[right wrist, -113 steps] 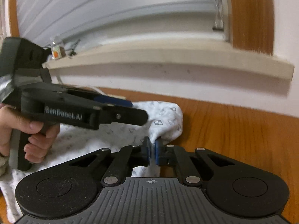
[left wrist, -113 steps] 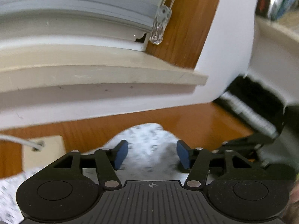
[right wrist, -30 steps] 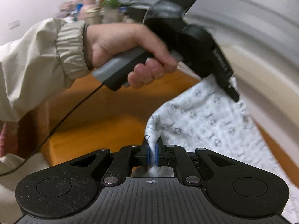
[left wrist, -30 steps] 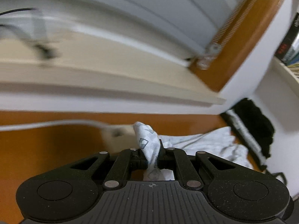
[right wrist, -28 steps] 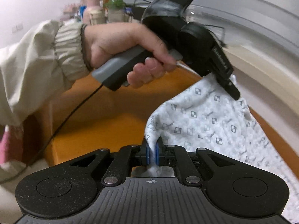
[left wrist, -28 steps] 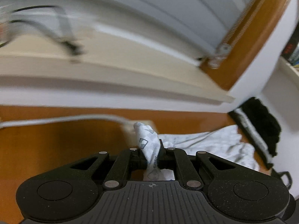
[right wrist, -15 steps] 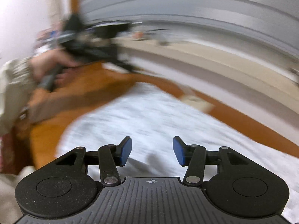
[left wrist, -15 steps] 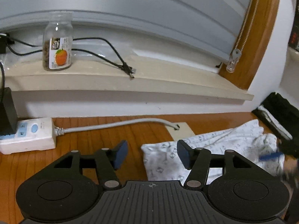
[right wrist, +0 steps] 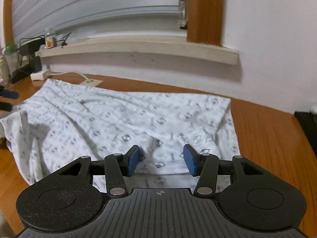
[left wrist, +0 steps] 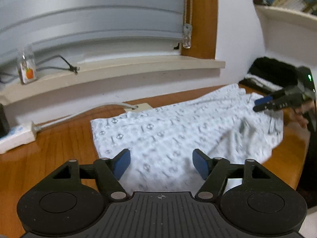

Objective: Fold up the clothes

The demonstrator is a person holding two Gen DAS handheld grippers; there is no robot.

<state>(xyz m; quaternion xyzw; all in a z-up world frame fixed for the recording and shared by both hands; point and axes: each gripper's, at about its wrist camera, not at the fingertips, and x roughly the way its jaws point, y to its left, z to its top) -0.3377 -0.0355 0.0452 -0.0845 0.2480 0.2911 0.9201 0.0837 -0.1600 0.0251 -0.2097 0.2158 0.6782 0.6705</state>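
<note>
A white garment with a small grey print (left wrist: 178, 130) lies spread flat on the wooden table (left wrist: 49, 158). My left gripper (left wrist: 161, 163) hovers over its near left part; its jaws are opening and nothing is pinched between the blue pads. In the same view my right gripper (left wrist: 261, 104) shows at the far right above the cloth's edge. The right wrist view shows the garment (right wrist: 118, 119) wide across the table. There my right gripper (right wrist: 161, 160) stands open above its near edge, pads clear of the cloth. The left gripper's (right wrist: 7, 100) tips peek in at the left border.
A white power strip (left wrist: 17, 134) with its cable and a beige socket plate (left wrist: 138, 107) lie behind the garment. A small jar (left wrist: 27, 67) and cords sit on the window sill (left wrist: 138, 67). A black object (left wrist: 273, 69) sits at the table's right end.
Both grippers were shut on raised corners of the garment; they have let go and opened. The cloth now lies flat, and both hands have swung sideways and levelled out.
</note>
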